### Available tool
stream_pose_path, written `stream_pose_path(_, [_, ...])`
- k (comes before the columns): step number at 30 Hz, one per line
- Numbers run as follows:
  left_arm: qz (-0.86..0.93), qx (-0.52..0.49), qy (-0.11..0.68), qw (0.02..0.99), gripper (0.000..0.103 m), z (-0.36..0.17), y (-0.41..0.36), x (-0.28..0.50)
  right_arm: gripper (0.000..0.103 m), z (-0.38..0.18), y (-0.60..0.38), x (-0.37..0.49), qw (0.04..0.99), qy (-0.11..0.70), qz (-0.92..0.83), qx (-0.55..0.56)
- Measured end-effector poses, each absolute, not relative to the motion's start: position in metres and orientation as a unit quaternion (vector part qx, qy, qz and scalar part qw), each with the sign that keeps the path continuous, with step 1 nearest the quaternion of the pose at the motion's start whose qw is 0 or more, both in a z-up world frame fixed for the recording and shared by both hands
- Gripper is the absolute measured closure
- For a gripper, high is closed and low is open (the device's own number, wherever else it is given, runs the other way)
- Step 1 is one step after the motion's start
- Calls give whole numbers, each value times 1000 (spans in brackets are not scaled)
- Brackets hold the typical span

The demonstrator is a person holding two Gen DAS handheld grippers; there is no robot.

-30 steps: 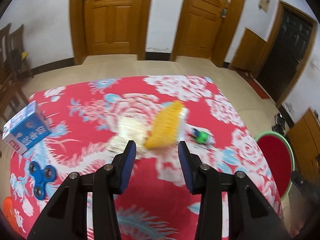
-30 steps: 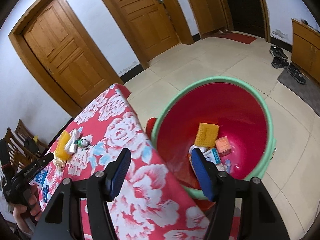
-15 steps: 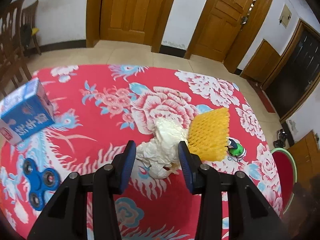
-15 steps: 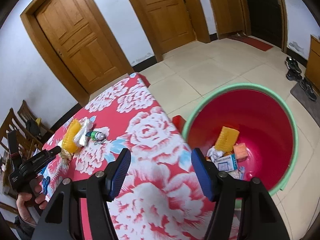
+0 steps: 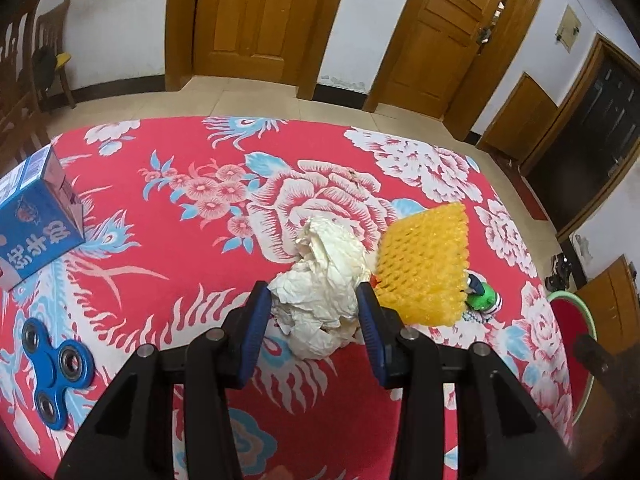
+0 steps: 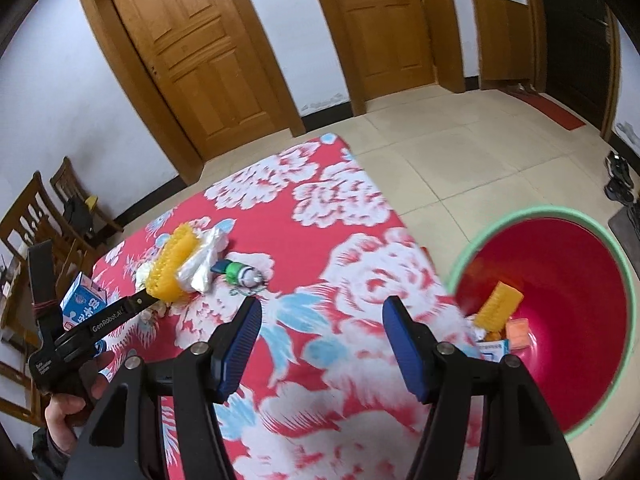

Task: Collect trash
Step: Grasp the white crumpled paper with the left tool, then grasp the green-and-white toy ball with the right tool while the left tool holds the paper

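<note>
Since the earlier frame, left hand-held gripper (image 5: 312, 322) advanced over the counter (image 5: 200, 152) and now straddling the crumpled white paper (image 5: 320, 280), formerly just ahead of the tips; right hand-held gripper (image 6: 320, 336) swung away from the red basin (image 6: 576, 320) toward the counter middle. Left jaws wide, one blue pad at each flank of the wad, apparently not yet pressing; right jaws wide and empty above the floral cloth. Paper judged very light, soft and compressible, not fragile; best pinched across its bulky near lobe, where the pads already stand, with a firm close to stop slipping. Immediately right of the wad, touching or overlapping it, yellow foam netting (image 5: 424, 268), likewise light and springy, liable to be dragged along or snagged by the right pad. Just beyond the netting, small green-capped bottle (image 5: 482, 300) lying on its side. Well apart at left, blue fidget spinner (image 5: 56, 372) and blue carton (image 5: 36, 224), neither obstructing. Off the counter's right edge, on the floor, the basin with green rim, already holding a yellow netting piece and small packets. Farther back, wooden doors (image 5: 256, 12) and chairs (image 6: 44, 220) along the wall.
</note>
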State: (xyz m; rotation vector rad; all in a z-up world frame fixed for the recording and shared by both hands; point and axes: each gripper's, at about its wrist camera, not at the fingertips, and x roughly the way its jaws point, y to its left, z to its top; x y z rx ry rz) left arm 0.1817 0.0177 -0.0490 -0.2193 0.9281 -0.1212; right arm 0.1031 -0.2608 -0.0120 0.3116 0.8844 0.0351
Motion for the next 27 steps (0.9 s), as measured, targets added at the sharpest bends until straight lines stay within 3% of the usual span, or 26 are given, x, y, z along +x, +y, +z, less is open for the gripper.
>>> stream_pose_path(4, [-66,-113,439,889,60,-50,21,181,37,-19,-244,120,889,435,29,138])
stream_pose_path(6, [-72,-112,435,891,70,-50,20,180,37,-22,-238,127,888,439,34,134])
stream_pose_path(9, [-78,-112,429,893,77,-48,20,179,37,-29,-228,137,886,445,41,126])
stream_pose_path(24, [-46,-120,418,900,79,-42,33,174,38,-49,-198,168,883,454,66,102])
stream_pose_path(27, [-46,-119,419,899,79,-43,33,175,45,-49,-193,170,886,449,62,93])
